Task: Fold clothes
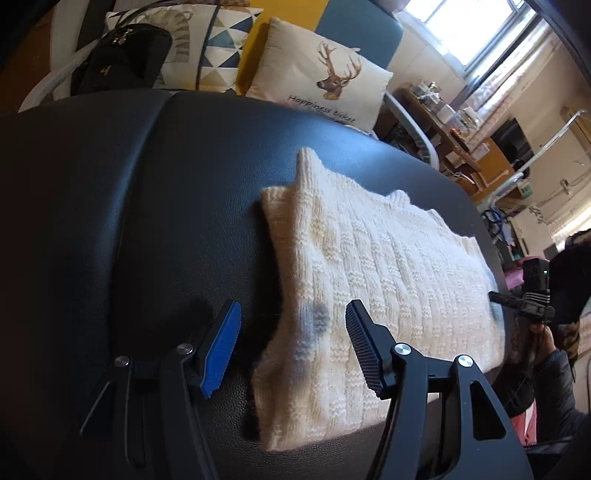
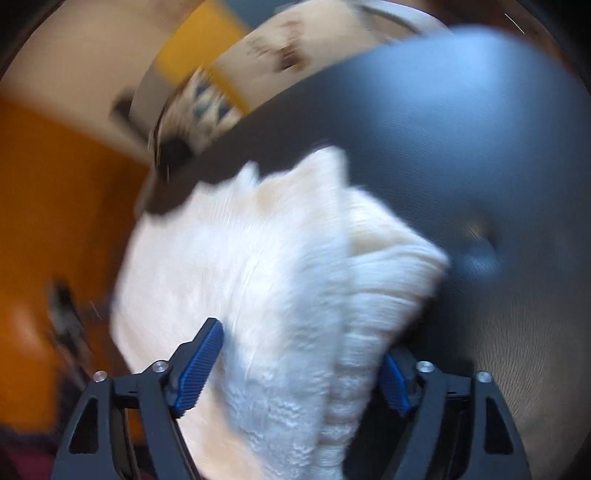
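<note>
Window [image 1: 476, 29] daylight, glare; fisheye edges dark; right wrist view heavily motion-blurred.

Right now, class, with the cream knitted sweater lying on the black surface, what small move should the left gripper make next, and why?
Probably ease the left gripper down and close it on the near edge of the sweater. Its jaws stand open above that edge, holding nothing, while the right gripper has sweater fabric bunched between its fingers, though that view is blurred.
</note>
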### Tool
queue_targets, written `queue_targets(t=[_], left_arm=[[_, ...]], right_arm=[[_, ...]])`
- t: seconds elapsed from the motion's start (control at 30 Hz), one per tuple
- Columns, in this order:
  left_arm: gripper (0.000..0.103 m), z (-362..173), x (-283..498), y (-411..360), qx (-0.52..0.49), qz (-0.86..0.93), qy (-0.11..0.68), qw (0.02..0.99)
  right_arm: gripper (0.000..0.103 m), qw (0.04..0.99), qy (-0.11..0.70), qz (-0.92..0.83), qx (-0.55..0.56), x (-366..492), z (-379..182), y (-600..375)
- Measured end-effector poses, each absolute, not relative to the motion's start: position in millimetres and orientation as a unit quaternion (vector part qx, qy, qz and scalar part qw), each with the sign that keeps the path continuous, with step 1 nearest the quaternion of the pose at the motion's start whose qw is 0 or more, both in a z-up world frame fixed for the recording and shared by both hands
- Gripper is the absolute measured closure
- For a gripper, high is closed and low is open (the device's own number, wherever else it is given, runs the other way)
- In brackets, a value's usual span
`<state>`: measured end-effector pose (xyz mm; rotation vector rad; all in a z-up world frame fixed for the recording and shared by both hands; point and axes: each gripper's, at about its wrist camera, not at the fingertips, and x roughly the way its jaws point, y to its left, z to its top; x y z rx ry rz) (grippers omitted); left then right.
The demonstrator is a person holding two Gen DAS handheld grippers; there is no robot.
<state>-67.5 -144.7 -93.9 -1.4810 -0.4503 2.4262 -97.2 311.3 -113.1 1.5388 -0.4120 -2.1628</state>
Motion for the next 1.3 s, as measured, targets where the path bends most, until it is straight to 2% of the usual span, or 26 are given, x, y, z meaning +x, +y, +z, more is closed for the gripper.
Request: queue_targets(t=[0.07,0.27,0.37,0.5,0.6,0.7,0.73,0.8,0.83,0.9,0.93,1.0,1.03,1.07,1.2,1.3], left_arm=[[0.041,-94,-74,-147,-0.513,0.830,-0.159,0.154],[0.041,-116,-109,-150,-0.543,0.781,-0.198,0.235],[0.041,-136,-128,-151,-0.567,0.757,-0.212,0.246],[0.041,-139,-151,-160,-0.549,0.760,-0.250,0.243],[0.035,-141,-166,-152,-0.548,0.755,-0.251,0.257],[0.019,-140,-176,-137,-0.543,0.761,-0.238,0.264],[0.015,-139,-177,-130,-0.539,0.767,-0.229,0.261],[0.014,-136,-173,-118,-0.531,0.787,-0.200,0.243],[0.016,-135,-170,-113,-0.527,0.797,-0.181,0.231],[0.079,-130,-160,-104,-0.519,0.818,-0.136,0.206],[0.079,-128,-155,-105,-0.511,0.824,-0.143,0.200],[0.082,-124,-142,-105,-0.494,0.835,-0.156,0.186],[0.083,-120,-134,-107,-0.482,0.843,-0.159,0.176],[0.084,-115,-122,-112,-0.472,0.850,-0.168,0.164],[0.084,-97,-77,-133,-0.429,0.872,-0.204,0.118],[0.084,-83,-43,-148,-0.395,0.886,-0.231,0.083]], right_arm=[[0.021,0.226,-0.160,-0.774,0.569,-101,-113,310],[0.022,0.245,-0.258,-0.745,0.565,-106,-123,330],[0.022,0.252,-0.284,-0.734,0.564,-108,-126,335],[0.018,0.261,-0.305,-0.722,0.563,-113,-129,339],[0.016,0.259,-0.314,-0.713,0.571,-115,-129,336],[0.012,0.260,-0.316,-0.707,0.577,-115,-130,336],[0.008,0.266,-0.316,-0.706,0.576,-114,-130,337],[0.000,0.279,-0.310,-0.707,0.571,-112,-130,337],[0.000,0.285,-0.302,-0.711,0.568,-111,-129,335],[0.000,0.275,-0.250,-0.730,0.574,-108,-125,327],[0.006,0.269,-0.222,-0.739,0.576,-106,-122,323],[0.035,0.256,-0.165,-0.756,0.580,-104,-117,314],[0.062,0.250,-0.155,-0.761,0.579,-102,-114,312],[0.074,0.244,-0.150,-0.765,0.577,-101,-112,310],[0.077,0.230,-0.128,-0.780,0.567,-99,-102,297],[0.078,0.254,-0.105,-0.785,0.555,-107,-89,276]])
